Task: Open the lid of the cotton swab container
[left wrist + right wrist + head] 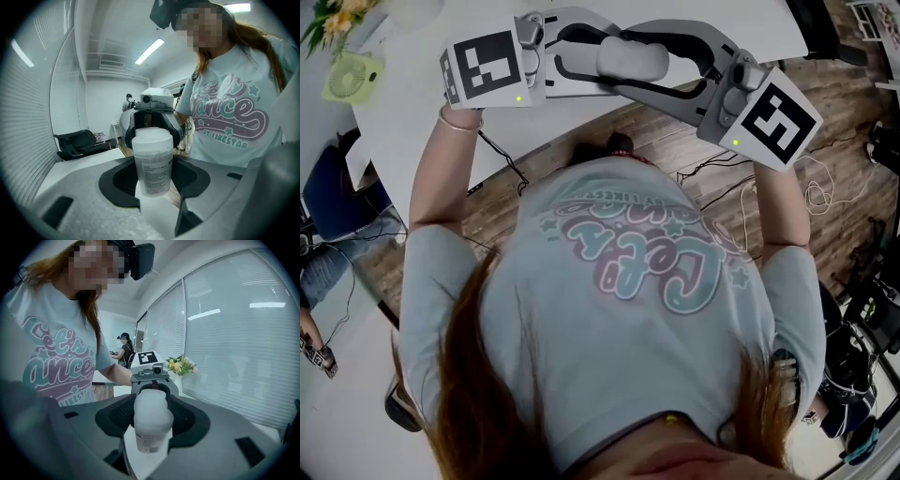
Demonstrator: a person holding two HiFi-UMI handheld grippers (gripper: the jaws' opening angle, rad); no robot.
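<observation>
The cotton swab container (152, 168) stands upright between them: the left hand-held gripper (153, 192) clamps its body, and the opposing right hand-held gripper (151, 423) clamps the lid (152, 140).

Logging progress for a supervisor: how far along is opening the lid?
Done: the container is lifted clear of the table and hangs between the two grippers. In hand: the left gripper and the right gripper are each clamped on it, facing each other. Left: the lid looks fully seated in the left gripper view, with no gap, so it has yet to come off.
</observation>
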